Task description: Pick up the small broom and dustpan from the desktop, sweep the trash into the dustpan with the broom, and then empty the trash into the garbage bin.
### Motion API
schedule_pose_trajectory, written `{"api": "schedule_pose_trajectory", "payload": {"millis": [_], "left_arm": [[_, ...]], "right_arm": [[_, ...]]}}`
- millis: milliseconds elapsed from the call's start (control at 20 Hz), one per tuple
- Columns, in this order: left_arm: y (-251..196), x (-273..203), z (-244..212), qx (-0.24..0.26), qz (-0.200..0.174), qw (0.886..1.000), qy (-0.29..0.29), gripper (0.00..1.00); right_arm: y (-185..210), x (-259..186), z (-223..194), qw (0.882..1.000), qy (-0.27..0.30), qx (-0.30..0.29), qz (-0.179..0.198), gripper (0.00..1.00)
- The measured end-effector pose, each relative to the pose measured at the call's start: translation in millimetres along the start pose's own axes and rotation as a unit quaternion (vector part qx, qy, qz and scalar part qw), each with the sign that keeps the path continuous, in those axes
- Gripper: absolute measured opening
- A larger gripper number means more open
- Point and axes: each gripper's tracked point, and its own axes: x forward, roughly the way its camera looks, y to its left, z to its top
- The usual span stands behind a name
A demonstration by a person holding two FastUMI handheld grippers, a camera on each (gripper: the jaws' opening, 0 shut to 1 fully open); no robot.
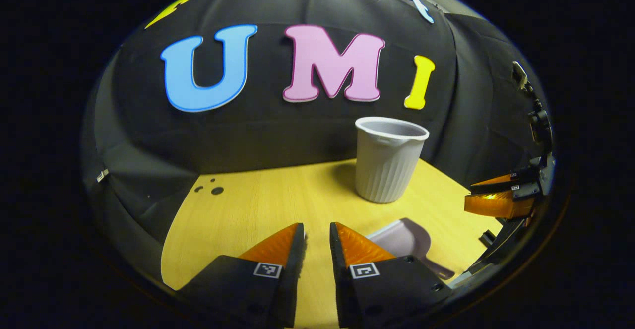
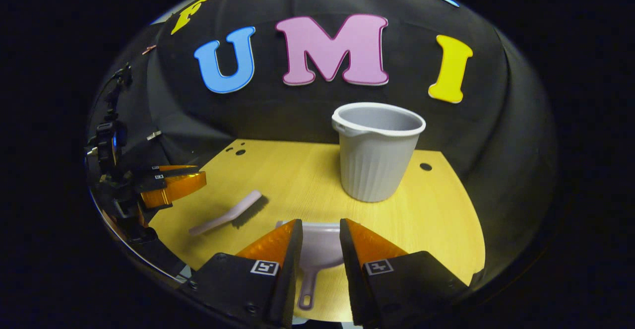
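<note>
Your left tongs (image 2: pixel 173 185) hover narrow and empty near the broom (image 2: pixel 225 213) lying flat on the table (image 2: pixel 446 220). Your right tongs (image 2: pixel 321 237), also narrowly parted and empty, line up over the dustpan (image 2: pixel 320 247); the bin (image 2: pixel 375 150) waits upright behind it.

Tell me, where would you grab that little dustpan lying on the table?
By its handle. The dustpan lies flat with that thin handle pointing toward the right gripper, whose open fingers already straddle it, so come straight down from above.
</note>
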Motion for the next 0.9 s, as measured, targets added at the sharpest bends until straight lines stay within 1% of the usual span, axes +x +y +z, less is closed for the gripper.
{"api": "schedule_pose_trajectory", "payload": {"millis": [100, 250, 450, 650, 750, 800, 900], "left_arm": [[-13, -2, 18, 0.009, -0.004, 1.0, -0.017, 0.35], [-29, -2, 29, 0.012, -0.016, 0.999, -0.027, 0.35], [-39, 3, 36, 0.017, -0.028, 0.999, -0.024, 0.35], [-41, 6, 38, 0.02, -0.028, 0.999, -0.021, 0.35], [-39, 5, 38, 0.02, -0.028, 0.999, -0.02, 0.38], [-38, 4, 38, 0.019, -0.027, 0.999, -0.018, 0.35], [-36, 5, 35, 0.016, -0.025, 0.999, -0.014, 0.35]], "right_arm": [[-11, -10, 18, 1.0, -0.029, -0.008, -0.009, 0.48], [-15, -13, 29, 0.999, -0.045, -0.001, -0.012, 0.47], [-13, -12, 31, 0.999, -0.05, 0.001, -0.008, 0.48], [-10, -9, 31, 0.999, -0.048, -0.009, -0.006, 0.48], [-9, -8, 29, 0.999, -0.046, -0.01, -0.006, 0.48], [-10, -7, 29, 0.999, -0.044, -0.01, -0.005, 0.48], [-11, -6, 29, 0.999, -0.044, -0.007, -0.007, 0.48]]}}
